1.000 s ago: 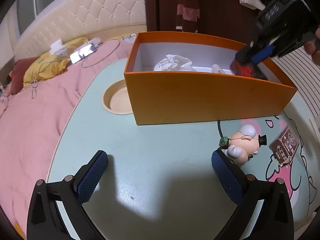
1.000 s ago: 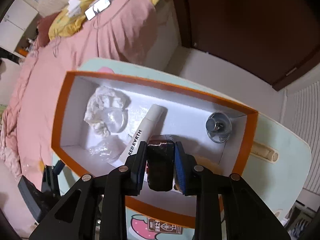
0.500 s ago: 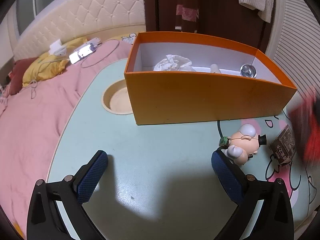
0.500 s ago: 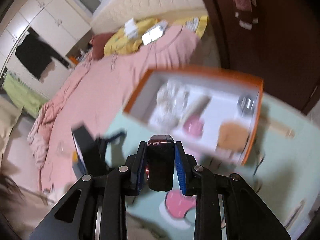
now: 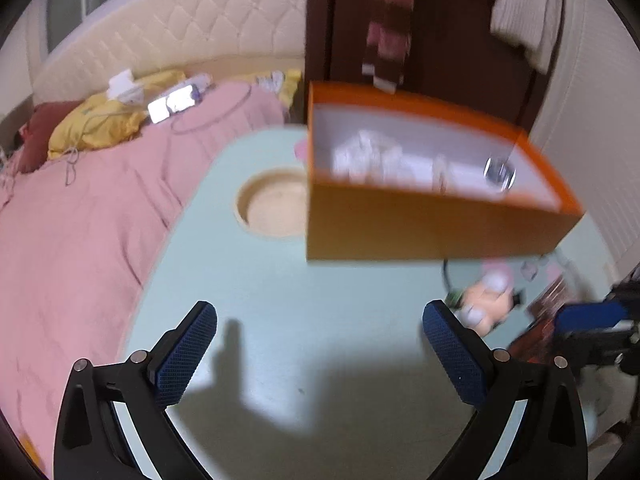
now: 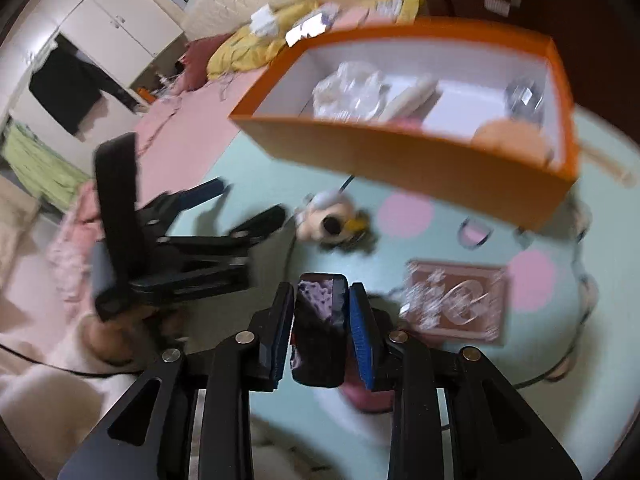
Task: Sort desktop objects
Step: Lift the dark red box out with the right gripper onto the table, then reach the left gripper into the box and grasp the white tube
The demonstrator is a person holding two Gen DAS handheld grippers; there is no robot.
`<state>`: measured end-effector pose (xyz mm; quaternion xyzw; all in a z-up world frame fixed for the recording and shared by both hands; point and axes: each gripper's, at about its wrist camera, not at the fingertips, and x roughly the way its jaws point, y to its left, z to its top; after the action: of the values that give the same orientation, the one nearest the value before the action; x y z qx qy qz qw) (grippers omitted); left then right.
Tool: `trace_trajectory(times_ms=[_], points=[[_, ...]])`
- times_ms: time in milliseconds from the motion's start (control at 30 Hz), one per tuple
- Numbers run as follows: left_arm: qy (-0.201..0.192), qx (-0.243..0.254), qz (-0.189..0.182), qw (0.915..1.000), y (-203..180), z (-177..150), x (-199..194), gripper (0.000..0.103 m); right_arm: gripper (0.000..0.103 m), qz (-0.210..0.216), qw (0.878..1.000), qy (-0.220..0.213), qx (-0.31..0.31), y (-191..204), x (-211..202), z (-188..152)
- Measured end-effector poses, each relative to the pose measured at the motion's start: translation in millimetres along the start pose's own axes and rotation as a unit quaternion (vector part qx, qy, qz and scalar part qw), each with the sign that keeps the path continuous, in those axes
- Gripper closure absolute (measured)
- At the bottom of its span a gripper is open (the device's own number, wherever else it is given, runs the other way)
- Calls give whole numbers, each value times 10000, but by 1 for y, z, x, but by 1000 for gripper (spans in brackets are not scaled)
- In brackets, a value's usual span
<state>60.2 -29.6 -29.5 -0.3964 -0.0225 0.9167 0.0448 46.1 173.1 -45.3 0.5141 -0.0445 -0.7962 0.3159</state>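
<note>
My right gripper (image 6: 321,293) is shut on a dark block (image 6: 320,320) with a purple face, low over the table's near side. It shows blurred at the right edge of the left wrist view (image 5: 588,316). My left gripper (image 5: 320,312) stands open above the mint table, with nothing between its fingers. Just beyond its right finger lies a small doll figure (image 5: 486,308) (image 6: 332,220). A brown packet (image 6: 456,304) lies flat ahead of the right gripper. The orange box (image 5: 420,228) (image 6: 400,160) holds crumpled white paper (image 6: 348,88), a tube (image 6: 408,94) and a metal piece (image 6: 524,96).
A round wooden recess (image 5: 272,208) is sunk in the table left of the box. A bed with a pink cover (image 5: 80,220) borders the table's left side. A dark door (image 5: 440,40) stands behind the box. A person's hand (image 6: 108,336) holds the left gripper.
The right gripper has swung back from above the box to low over the near table, still shut on the dark block. The left gripper's view has shifted and blurred.
</note>
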Motion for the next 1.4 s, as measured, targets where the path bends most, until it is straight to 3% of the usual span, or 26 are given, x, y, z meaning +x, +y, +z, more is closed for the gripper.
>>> trace_trajectory(times_ms=[67, 133, 200, 300, 400, 467, 500, 533, 567, 700, 867, 967, 1033, 1167, 1233, 1400], points=[[-119, -17, -127, 9998, 3, 15, -11, 0, 64, 124, 9996, -246, -81, 1, -11, -2], [-153, 27, -378, 9992, 1, 37, -20, 0, 48, 237, 9984, -516, -58, -1, -21, -3], [-153, 209, -694, 9973, -7, 62, -26, 0, 48, 344, 9964, -771, 79, -6, -30, -4], [-82, 864, -1124, 9899, -34, 99, -23, 0, 48, 544, 9935, -943, 344, -12, -35, -4], [483, 1156, -1390, 9823, -54, 123, 7, 2, 48, 636, 9903, -1087, 580, -18, -37, -6], [1000, 1150, -1464, 9774, -63, 132, 37, 15, 48, 666, 9884, -1166, 712, -22, -37, -8], [1258, 1146, -1500, 9739, -67, 137, 52, 31, 48, 686, 9872, -1212, 775, -25, -39, -10], [1515, 1141, -1534, 9698, -72, 141, 67, 41, 48, 707, 9860, -1259, 837, -27, -40, -11], [1771, 1135, -1567, 9650, -76, 146, 82, 42, 48, 728, 9848, -1297, 897, -29, -42, -14], [2301, 1178, -1359, 9564, -82, 146, 117, 42, 48, 849, 9790, -1445, 1160, -41, -52, -27], [2432, 1560, -1090, 9511, -98, 139, 133, 43, 47, 958, 9737, -1534, 1383, -55, -57, -35], [2438, 1920, -944, 9459, -112, 135, 138, 53, 47, 1021, 9714, -1542, 1492, -62, -57, -38], [2652, 1959, -864, 9401, -116, 131, 147, 58, 47, 1037, 9706, -1537, 1533, -65, -57, -39], [2563, 2005, -787, 9423, -117, 133, 147, 61, 47, 1034, 9705, -1548, 1529, -65, -58, -41], [2448, 2106, -737, 9435, -117, 132, 144, 86, 47, 1018, 9708, -1559, 1512, -64, -59, -42], [2278, 1981, -1043, 9476, -104, 133, 132, 86, 47, 983, 9713, -1530, 1535, -63, -58, -44]])
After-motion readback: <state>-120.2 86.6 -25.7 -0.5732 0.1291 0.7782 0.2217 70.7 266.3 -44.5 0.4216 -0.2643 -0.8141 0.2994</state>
